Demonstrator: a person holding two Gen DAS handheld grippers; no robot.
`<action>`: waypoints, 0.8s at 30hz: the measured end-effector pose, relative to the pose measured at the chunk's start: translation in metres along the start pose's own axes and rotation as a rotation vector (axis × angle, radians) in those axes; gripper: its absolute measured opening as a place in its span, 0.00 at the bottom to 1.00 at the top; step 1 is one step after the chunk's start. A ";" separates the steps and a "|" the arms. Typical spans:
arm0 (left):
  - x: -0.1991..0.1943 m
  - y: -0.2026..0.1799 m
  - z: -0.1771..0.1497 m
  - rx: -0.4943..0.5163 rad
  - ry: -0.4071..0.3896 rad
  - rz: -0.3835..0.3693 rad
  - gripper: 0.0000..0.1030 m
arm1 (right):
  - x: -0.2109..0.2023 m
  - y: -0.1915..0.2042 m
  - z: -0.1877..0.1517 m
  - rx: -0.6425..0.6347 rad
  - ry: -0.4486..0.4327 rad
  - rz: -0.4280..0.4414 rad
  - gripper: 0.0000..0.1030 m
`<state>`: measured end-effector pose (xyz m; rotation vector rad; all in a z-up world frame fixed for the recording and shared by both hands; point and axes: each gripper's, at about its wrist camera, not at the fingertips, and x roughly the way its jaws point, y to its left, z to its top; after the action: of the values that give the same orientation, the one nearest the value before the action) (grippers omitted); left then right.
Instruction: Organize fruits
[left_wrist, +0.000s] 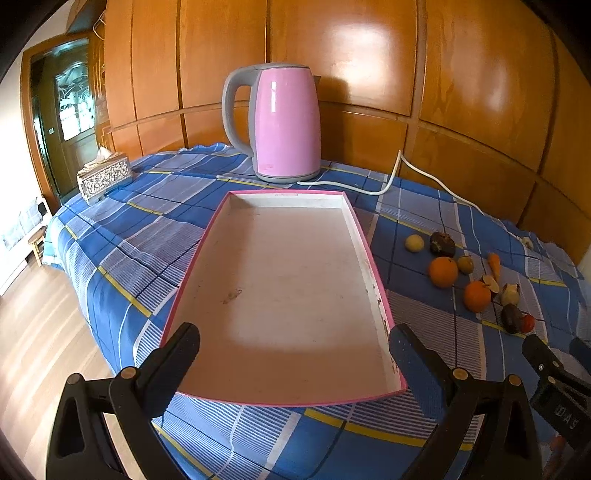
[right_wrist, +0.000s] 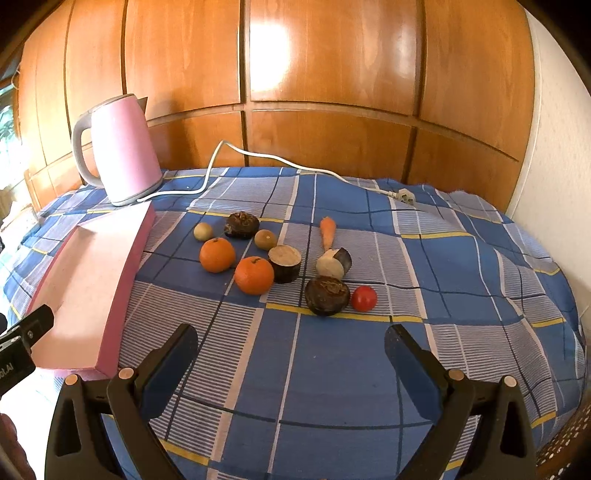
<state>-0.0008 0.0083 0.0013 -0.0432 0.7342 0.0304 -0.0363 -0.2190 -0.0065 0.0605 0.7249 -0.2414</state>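
Half the tray (right_wrist: 92, 280) cut off.

Left gripper (left_wrist: 293, 354) and right gripper (right_wrist: 290, 356) both hover low with jaws spread wide and nothing between them; the two sit side by side, each one's black finger edging into the other's view

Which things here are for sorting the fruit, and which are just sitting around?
For the job: two oranges, tomato, carrot, other small produce, pink tray, open left gripper and open right gripper.
Just lying about: pink kettle, its white cord, tissue box.
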 end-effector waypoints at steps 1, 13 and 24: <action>0.000 0.000 0.000 -0.002 0.003 -0.003 1.00 | 0.000 -0.001 0.000 0.001 -0.002 -0.001 1.00; 0.000 0.001 0.001 -0.014 0.007 -0.014 1.00 | -0.004 0.007 0.001 -0.031 -0.015 -0.002 1.00; -0.001 -0.001 0.001 -0.014 0.008 -0.017 1.00 | -0.005 0.007 0.002 -0.031 -0.012 0.000 1.00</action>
<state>-0.0012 0.0069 0.0031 -0.0629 0.7415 0.0190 -0.0367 -0.2116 -0.0021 0.0292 0.7163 -0.2305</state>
